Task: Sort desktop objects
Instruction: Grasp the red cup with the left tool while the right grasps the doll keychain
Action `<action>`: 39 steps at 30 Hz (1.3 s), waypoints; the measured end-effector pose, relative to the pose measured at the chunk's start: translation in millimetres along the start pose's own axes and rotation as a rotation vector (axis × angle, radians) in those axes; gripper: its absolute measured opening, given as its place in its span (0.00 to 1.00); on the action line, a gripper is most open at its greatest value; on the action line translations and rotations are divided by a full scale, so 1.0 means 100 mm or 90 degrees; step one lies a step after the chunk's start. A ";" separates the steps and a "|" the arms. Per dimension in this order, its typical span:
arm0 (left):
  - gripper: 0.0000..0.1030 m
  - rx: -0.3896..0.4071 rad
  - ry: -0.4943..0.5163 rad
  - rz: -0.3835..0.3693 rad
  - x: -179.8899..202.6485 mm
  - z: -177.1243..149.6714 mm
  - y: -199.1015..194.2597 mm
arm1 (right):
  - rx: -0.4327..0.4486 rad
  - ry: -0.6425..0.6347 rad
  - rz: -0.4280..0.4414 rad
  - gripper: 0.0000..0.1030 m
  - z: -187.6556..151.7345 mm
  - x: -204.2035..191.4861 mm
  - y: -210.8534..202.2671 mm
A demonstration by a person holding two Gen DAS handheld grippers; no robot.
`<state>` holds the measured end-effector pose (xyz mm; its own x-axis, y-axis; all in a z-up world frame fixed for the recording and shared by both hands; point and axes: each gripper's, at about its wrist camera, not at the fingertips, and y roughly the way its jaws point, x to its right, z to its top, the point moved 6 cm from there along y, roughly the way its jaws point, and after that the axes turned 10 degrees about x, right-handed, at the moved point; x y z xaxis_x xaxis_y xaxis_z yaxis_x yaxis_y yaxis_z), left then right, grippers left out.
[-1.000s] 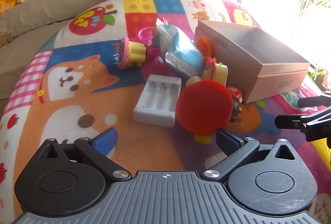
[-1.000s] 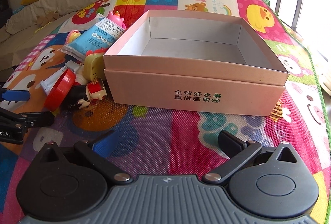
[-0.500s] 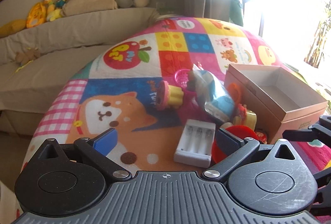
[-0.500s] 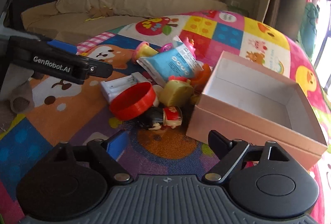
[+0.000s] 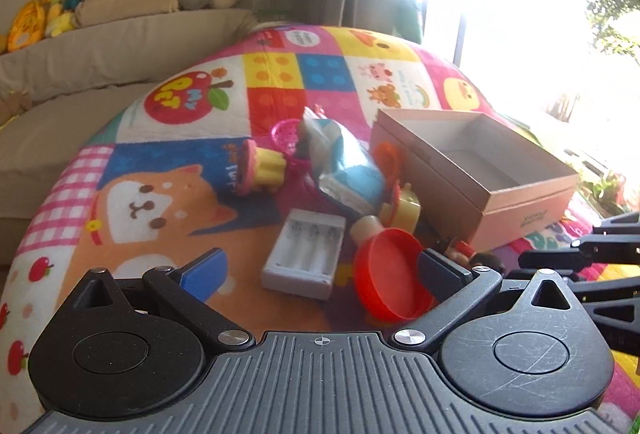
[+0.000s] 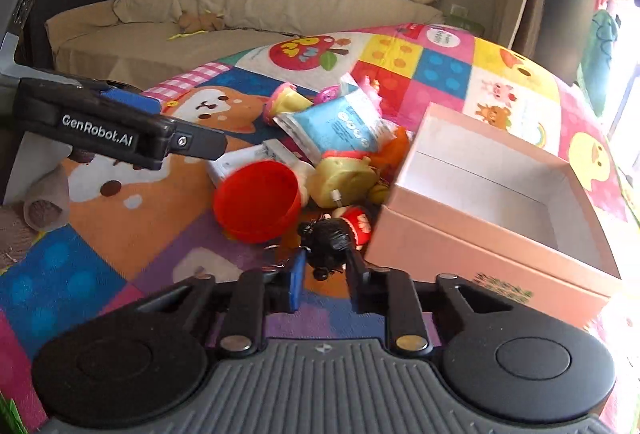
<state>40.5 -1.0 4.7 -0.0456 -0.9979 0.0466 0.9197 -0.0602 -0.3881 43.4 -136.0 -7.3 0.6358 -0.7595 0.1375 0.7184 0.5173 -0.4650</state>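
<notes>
**Right gripper closing on the doll figurine, box next**

Step in hand, as I read it: first pick of the sort. In the right wrist view the right gripper (image 6: 322,276) sits low centre of frame w/ its jaws just drawn in narrow around the black-haired doll figurine (image 6: 336,234). The doll's dark head lies between the fingertips; the blue pad on the left side looks to touch the hair, but whether both pads press firmly I can't tell, so it reads as a grip being made, not proven. A keyring loop shows just left of the head.

Left gripper (image 5: 320,268) hangs w/ jaws wide open and nothing between them, bottom centre of its own view, above the white battery charger (image 5: 304,254) and the red lid (image 5: 390,274). It isn't touching either.

Rest of the pile, centre of the right wrist frame: blue snack packet (image 6: 340,121), yellow toy (image 6: 346,179), and a cupcake-shaped toy (image 6: 282,101) further up. All lie on the patchwork play mat (image 6: 120,226), just left of the pink cardboard box (image 6: 480,234), which is open-topped and empty, right half of frame.

Next move, my judgement:
- confirm the hold, then lift straight up. The doll lies against the box wall and near the yellow toy, so a sideways drag could snag.
- watch the keyring, it may catch on neighbours.
- carry right, over the near rim, and release inside the box.
- left gripper looks best placed for the lid or charger afterwards.
</notes>
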 end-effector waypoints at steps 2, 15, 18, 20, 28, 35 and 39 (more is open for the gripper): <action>1.00 -0.010 0.022 -0.022 0.16 -0.06 0.06 | -0.001 0.012 -0.028 0.16 -0.08 0.14 -0.14; 1.00 -0.033 0.054 -0.006 0.40 -0.17 0.23 | 0.024 0.090 -0.077 0.54 -0.25 0.49 -0.34; 1.00 -0.026 0.052 -0.012 0.42 -0.16 0.23 | 0.022 0.079 -0.060 0.54 -0.24 0.40 -0.29; 0.97 -0.026 0.056 -0.015 0.44 -0.17 0.24 | 0.019 0.073 -0.054 0.56 -0.24 0.35 -0.25; 0.73 -0.031 0.068 -0.001 0.45 -0.19 0.26 | 0.007 0.058 -0.055 0.67 -0.27 0.28 -0.21; 0.68 -0.059 0.072 -0.016 0.34 -0.29 -0.01 | 0.010 0.052 -0.046 0.70 -0.26 0.22 -0.22; 0.70 -0.079 0.060 -0.014 0.22 -0.37 -0.21 | 0.012 0.046 -0.037 0.75 -0.24 0.17 -0.18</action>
<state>6.1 -22.9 -20.4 -0.1072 -0.9939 -0.0274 0.8629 -0.0793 -0.4991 34.2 -167.4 -17.3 0.5720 -0.8141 0.1001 0.7590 0.4790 -0.4411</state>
